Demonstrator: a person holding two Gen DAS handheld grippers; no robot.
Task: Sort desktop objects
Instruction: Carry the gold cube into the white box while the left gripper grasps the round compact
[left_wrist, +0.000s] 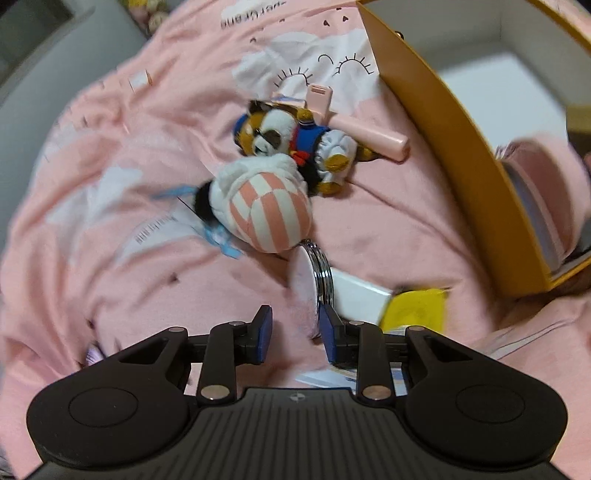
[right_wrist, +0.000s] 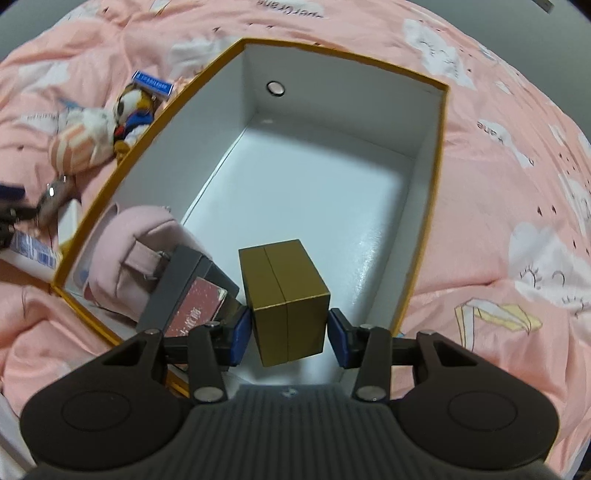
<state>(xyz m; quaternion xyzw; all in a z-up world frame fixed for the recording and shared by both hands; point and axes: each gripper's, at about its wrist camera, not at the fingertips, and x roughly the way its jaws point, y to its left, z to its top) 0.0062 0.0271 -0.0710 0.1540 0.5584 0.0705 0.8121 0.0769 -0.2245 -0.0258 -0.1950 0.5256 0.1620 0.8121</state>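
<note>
- Pink cotton bedcover (left_wrist: 110, 155), rumpled and printed with white clouds and sleepy eyelashes, lies under everything; no bench shows.
- Left tongs (left_wrist: 295, 332) point steeply down at the cover, their blue pads partly drawn in.
- Between those pads a round disc (left_wrist: 308, 269) stands on edge. It has a chrome rim and a pale, fuzzy pink face.
- The right-hand pad touches the chrome rim. Blur hides whether the other pad reaches the fuzzy face, so I cannot tell whether the disc is truly pinched.
- Beyond the disc lies a soft checked plush (left_wrist: 266, 214) in pink and white squares with a fleecy trim. It touches a panda plush (left_wrist: 288, 136) in a blue sailor top.
- A smooth pink handle-shaped gadget (left_wrist: 369, 136) lies behind the panda.
- Just right of the disc are a white carton (left_wrist: 358, 295) and a blurred yellow packet (left_wrist: 417, 310).
- Orange-walled storage box (right_wrist: 436, 184), stiff card with a white lining, sits on the cover to the right.
- Its near left corner holds a rounded pink pouch (right_wrist: 125, 251) with a strap, beside a grey case (right_wrist: 184, 280) with a red card on it.
- Right tongs (right_wrist: 290, 332) tilt steeply down into the box.
- They pinch a gold box (right_wrist: 284, 295), both pads pressed flat on its sides. It is matte, with a seam down the middle, and hangs over the white floor.
</note>
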